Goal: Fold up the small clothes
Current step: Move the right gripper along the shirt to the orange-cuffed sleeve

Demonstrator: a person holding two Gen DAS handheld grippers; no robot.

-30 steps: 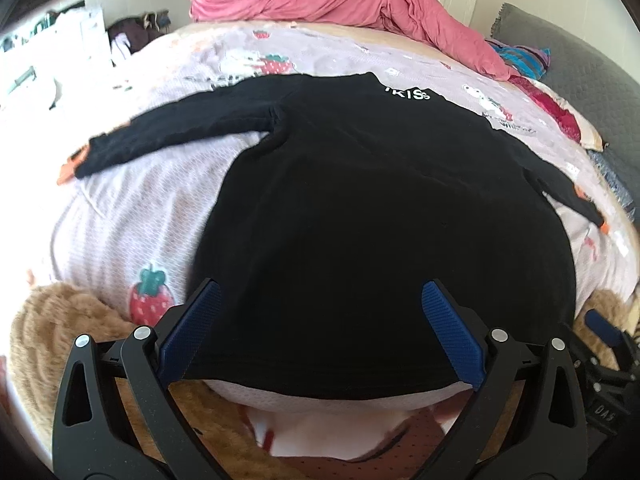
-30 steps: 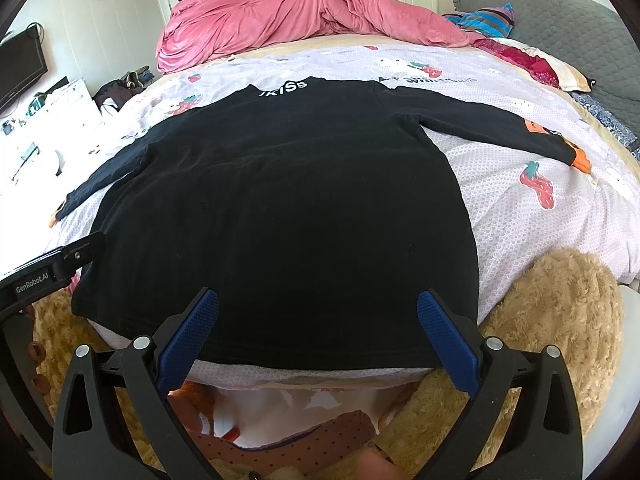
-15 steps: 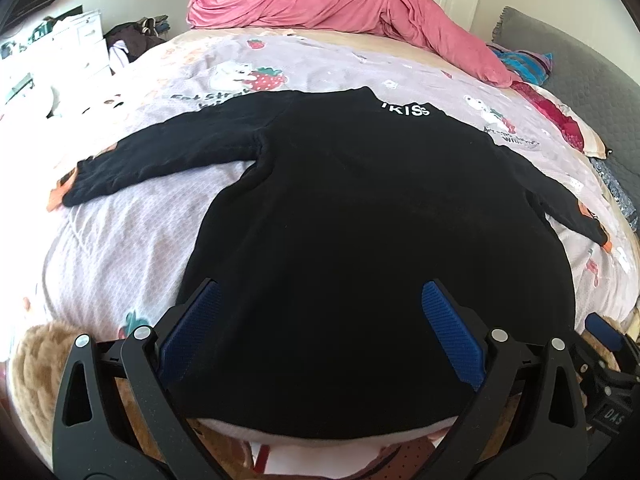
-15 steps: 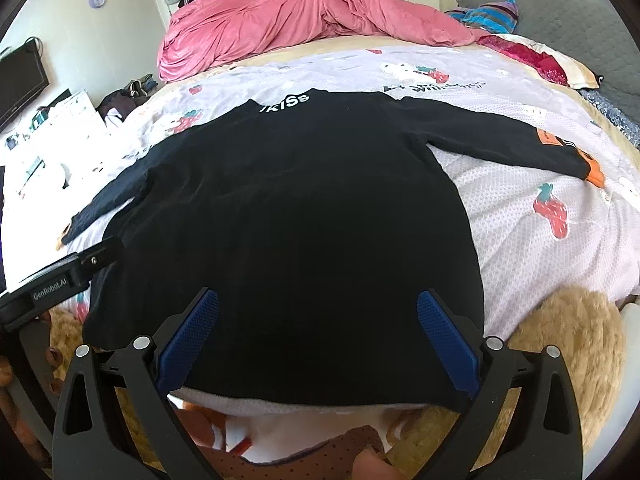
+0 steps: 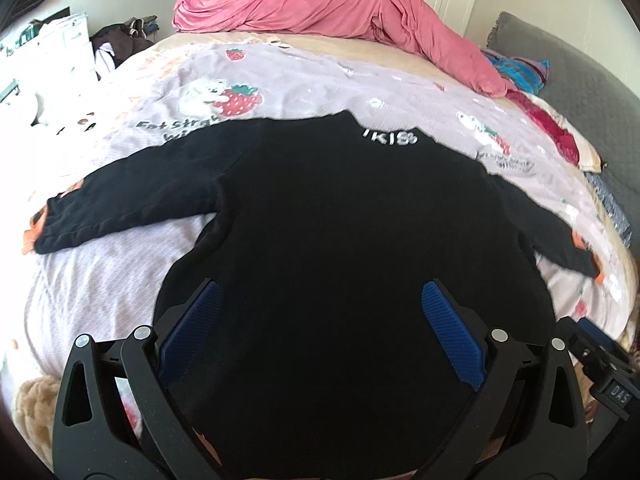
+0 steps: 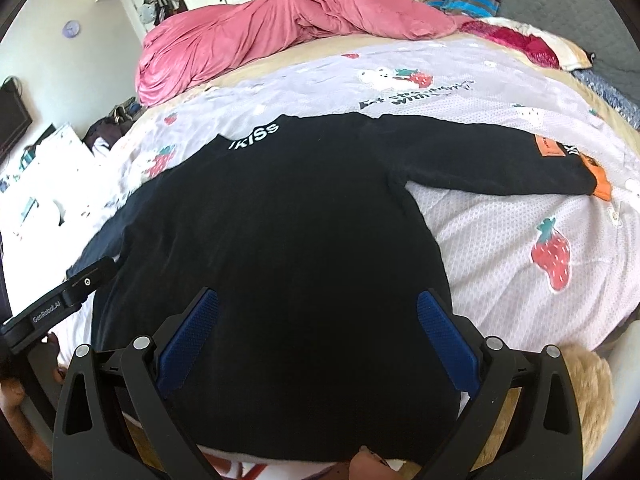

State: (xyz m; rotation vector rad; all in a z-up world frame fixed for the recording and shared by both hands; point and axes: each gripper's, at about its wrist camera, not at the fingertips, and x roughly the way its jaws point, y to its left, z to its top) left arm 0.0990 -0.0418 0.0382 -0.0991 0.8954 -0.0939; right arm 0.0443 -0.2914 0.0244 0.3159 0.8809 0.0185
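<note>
Your left gripper (image 5: 320, 312) has its jaws spread wide, the blue pads (image 5: 450, 336) angled outward with nothing clamped between them. Your right gripper (image 6: 318, 316) is likewise spread wide, both blue pads (image 6: 188, 340) apart. The two sit side by side: the left one's black body shows at the left edge of the right wrist view.
</note>
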